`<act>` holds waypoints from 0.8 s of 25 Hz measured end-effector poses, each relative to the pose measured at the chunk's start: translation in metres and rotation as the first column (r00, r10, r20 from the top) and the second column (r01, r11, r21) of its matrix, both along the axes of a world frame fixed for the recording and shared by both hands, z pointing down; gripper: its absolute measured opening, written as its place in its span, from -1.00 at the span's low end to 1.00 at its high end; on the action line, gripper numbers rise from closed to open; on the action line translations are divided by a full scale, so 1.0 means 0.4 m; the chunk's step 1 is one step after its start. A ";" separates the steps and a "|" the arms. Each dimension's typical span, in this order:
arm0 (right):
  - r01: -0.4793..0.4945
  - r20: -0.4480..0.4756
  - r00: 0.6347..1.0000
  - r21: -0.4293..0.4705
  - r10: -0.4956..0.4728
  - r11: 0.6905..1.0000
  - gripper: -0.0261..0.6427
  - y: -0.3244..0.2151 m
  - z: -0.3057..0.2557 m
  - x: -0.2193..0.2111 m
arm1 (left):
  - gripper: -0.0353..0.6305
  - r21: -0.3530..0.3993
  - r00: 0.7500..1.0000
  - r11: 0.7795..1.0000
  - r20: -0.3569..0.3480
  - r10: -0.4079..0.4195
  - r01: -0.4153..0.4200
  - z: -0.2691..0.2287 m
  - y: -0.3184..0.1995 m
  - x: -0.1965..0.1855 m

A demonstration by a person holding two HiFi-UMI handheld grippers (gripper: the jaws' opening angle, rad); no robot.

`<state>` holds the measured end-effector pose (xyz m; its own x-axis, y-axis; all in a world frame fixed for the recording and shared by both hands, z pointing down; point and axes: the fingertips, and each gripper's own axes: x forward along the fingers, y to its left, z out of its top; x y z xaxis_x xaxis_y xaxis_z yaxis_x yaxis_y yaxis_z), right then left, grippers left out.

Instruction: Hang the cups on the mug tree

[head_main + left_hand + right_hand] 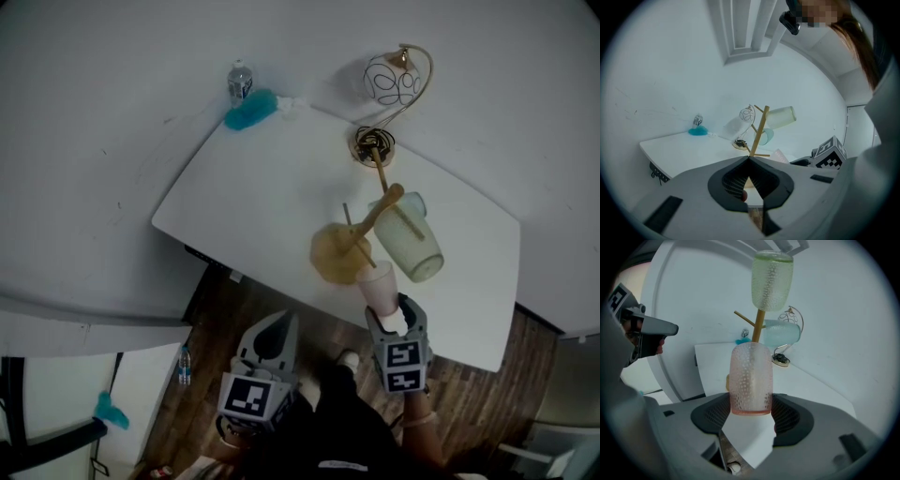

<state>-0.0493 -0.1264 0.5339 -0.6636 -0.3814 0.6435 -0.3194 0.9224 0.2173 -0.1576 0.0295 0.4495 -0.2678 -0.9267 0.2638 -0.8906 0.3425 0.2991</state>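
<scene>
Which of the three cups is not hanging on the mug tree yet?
The pink dimpled cup, clamped in the right gripper in front of the tree. The green cup and the pale blue cup hang on the mug tree.

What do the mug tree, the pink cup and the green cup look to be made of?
The mug tree looks like matte wood: tan trunk and pegs. The pink cup in the right gripper seems translucent plastic with a dimpled surface; light shows through it. The green cup hanging on top has the same dimpled, translucent look, so probably plastic too, though frosted glass is possible.
</scene>
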 end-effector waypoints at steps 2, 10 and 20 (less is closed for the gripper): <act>0.012 -0.017 1.000 0.006 -0.012 1.000 -0.08 0.001 0.004 -0.003 | -0.89 0.002 1.000 1.000 -0.004 -0.012 0.012 0.003 0.002 -0.003; 0.042 -0.082 0.996 0.009 -0.041 0.999 -0.08 -0.007 0.014 -0.014 | -0.89 0.006 0.999 0.999 -0.016 -0.033 0.033 0.008 0.005 0.007; 0.074 -0.127 0.989 -0.002 -0.073 0.997 -0.08 -0.010 0.012 -0.036 | -0.89 0.017 0.995 0.995 -0.031 -0.097 0.098 0.010 0.027 -0.004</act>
<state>-0.0637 -0.1306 0.5387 -0.6029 -0.3364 0.7234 -0.2202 0.9417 0.2544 -0.1591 0.0403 0.4535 -0.3495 -0.9013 0.2561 -0.8439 0.4216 0.3319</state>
